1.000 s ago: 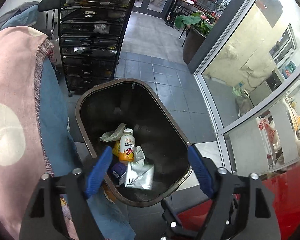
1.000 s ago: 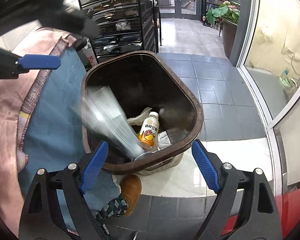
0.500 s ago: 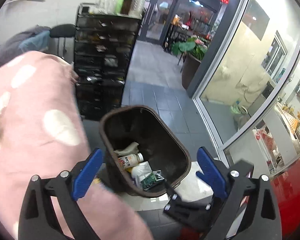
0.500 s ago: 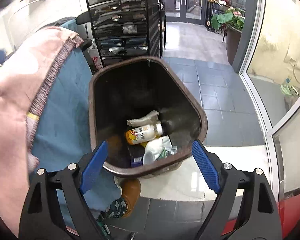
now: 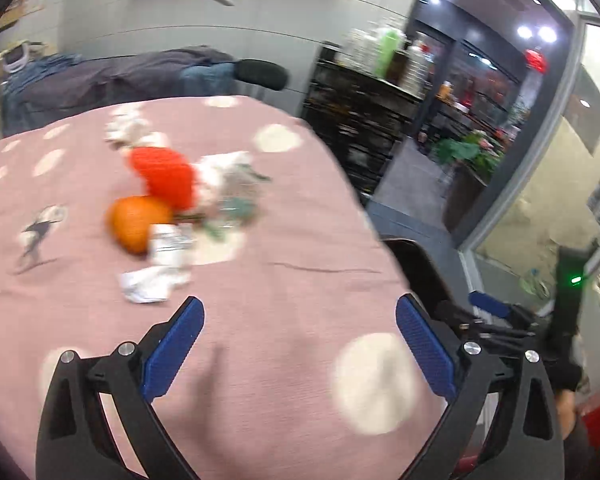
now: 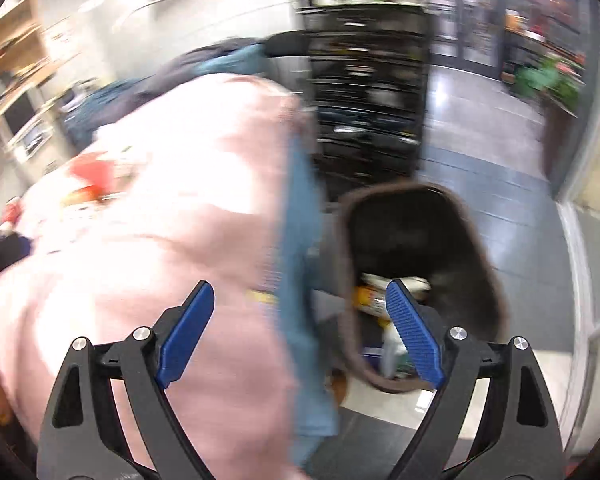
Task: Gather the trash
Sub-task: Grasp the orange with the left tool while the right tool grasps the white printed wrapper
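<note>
The left gripper (image 5: 300, 344) tilts down over the pink spotted table (image 5: 284, 280), jaws spread wide and empty. A second ago it looked into the brown trash bin (image 6: 476, 248); now it faces an orange (image 5: 134, 222), a red wrapper (image 5: 164, 176) and crumpled paper (image 5: 152, 284). The right gripper (image 6: 300, 320) has risen, jaws spread and empty, the bin beside the table.

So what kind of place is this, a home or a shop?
Probably a shop or café front, not a home: glass entrance doors, a black wire drawer rack, and a big potted plant on grey floor tiles.
</note>
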The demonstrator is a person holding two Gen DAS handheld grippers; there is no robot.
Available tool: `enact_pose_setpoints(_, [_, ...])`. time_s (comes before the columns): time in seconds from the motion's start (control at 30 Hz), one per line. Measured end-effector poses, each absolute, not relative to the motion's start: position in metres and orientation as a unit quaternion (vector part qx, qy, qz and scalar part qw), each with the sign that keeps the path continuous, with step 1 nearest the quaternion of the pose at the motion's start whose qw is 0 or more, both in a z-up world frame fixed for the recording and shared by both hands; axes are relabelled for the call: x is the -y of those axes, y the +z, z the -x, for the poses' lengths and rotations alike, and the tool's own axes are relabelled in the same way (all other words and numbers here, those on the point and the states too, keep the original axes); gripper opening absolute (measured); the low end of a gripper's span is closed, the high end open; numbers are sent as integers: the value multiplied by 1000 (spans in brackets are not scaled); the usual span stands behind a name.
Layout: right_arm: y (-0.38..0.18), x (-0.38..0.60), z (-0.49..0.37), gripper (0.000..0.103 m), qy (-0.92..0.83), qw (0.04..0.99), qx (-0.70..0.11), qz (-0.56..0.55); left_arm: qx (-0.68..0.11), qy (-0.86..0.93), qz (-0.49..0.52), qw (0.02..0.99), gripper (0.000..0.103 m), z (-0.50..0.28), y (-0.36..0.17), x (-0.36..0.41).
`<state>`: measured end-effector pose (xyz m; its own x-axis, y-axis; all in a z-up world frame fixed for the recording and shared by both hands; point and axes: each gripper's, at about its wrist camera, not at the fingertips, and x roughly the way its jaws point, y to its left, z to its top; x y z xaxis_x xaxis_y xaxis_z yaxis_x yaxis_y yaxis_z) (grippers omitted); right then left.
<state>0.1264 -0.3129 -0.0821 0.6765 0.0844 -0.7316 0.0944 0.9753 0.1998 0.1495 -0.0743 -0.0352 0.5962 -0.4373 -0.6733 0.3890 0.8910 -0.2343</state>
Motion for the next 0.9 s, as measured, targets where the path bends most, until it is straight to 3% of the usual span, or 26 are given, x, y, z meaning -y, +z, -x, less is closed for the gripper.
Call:
enact_pose_setpoints(0.4, [-56, 158, -219, 85, 187, 863, -468, -27, -386, -114, 21, 915, 97, -176, -37, -34])
enact_pose_setpoints(0.47, [-63, 145, -236, 75, 204, 846, -492, -39, -391, -104, 21, 914, 97, -179, -37, -46])
enact_pose_setpoints(0.6, [-76, 125, -269, 71, 205, 822, -528, -59, -391, -96, 17, 915, 97, -188, -38, -64])
enact_pose_setpoints(0.7, [-87, 114, -281, 62, 205, 812, -542, -65, -398, -99, 23, 912, 97, -196, -41, -72])
enact_pose_setpoints(0.73, [-90, 113, -285, 57, 202, 811, -544, -67, -400, -100, 23, 911, 97, -199, -42, -73])
enact_pose_setpoints(0.8, [-92, 115, -289, 35, 205, 808, -547, -79, -406, -105, 23, 907, 97, -206, -45, -73])
enact_pose_setpoints(0.83, [-91, 118, -288, 29, 209, 806, -547, -91, -413, -109, 23, 904, 97, -210, -48, -72])
enact_pose_setpoints(0.9, [-87, 124, -281, 28, 210, 810, -539, -96, -421, -117, 28, 899, 97, -217, -52, -70])
